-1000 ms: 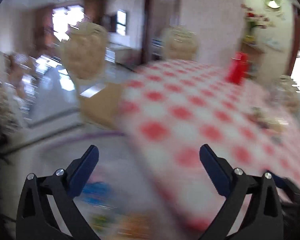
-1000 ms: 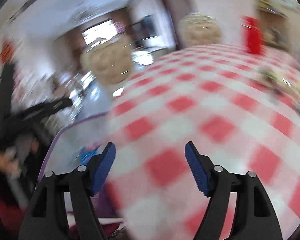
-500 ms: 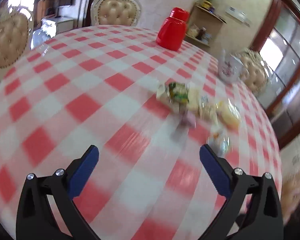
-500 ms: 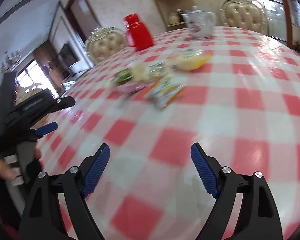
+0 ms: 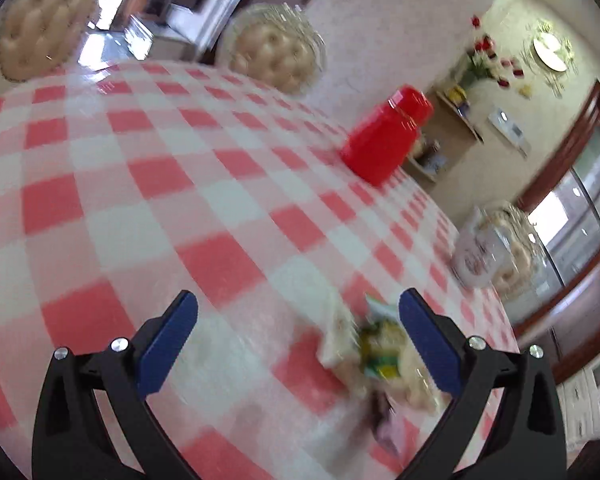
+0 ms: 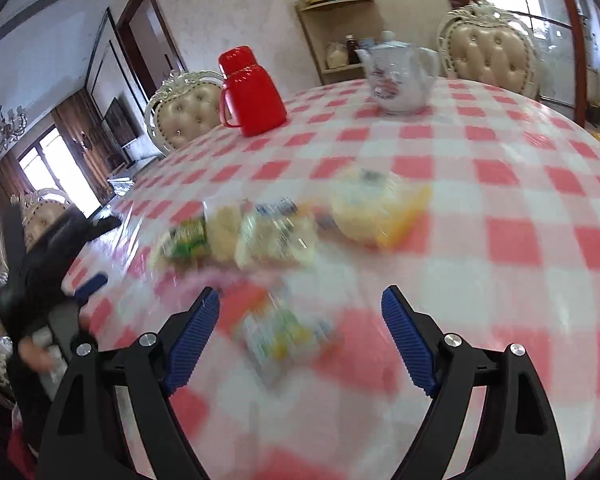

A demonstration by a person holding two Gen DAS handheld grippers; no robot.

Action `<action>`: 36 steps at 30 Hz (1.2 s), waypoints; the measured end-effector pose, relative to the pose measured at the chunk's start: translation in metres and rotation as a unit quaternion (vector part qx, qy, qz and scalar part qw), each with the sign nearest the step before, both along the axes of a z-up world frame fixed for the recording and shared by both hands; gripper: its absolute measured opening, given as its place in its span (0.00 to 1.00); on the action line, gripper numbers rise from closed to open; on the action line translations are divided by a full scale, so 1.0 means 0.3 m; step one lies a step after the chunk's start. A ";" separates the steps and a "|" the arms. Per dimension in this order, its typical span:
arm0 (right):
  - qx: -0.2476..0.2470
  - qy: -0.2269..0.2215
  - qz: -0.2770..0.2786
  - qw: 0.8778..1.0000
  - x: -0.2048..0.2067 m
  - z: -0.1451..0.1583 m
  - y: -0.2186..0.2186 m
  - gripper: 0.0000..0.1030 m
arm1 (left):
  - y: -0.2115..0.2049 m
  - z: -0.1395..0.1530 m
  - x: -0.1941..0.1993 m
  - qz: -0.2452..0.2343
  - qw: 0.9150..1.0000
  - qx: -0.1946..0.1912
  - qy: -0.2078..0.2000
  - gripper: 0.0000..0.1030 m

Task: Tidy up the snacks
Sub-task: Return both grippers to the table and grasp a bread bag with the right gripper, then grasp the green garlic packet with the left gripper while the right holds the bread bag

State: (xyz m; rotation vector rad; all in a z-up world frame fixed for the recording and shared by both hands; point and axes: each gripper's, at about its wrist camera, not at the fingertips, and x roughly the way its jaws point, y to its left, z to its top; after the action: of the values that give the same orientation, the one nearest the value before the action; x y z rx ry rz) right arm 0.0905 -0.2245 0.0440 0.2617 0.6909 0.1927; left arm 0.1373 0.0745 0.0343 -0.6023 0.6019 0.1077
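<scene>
A loose cluster of snack packets [image 6: 276, 232] is seen lying on the checked tablecloth [image 6: 500, 168], one blurred packet [image 6: 284, 332] just ahead of the right gripper [image 6: 300, 320]. Both the right and the left gripper [image 5: 298, 332] are held wide open, empty. The packets are probably light, crinkly and slippery; a sealed edge is best pinched. A red flask [image 6: 252, 92] and teapot [image 6: 396, 76] are closed, contents unseen.

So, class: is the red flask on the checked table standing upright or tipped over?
Upright. In the right wrist view the red flask stands on its base on the table, cap on top, handle at its side.
</scene>
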 end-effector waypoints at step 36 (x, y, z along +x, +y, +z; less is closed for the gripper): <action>0.008 0.025 0.073 0.997 -0.058 0.023 0.020 0.35 | -0.122 -0.036 0.066 -0.125 0.976 0.158 0.085 0.98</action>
State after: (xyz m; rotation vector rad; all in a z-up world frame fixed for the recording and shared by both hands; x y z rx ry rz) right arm 0.0729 -0.2185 0.0509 0.2315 0.7582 0.3313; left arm 0.1570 0.0380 0.0236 -0.2071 0.8039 0.0168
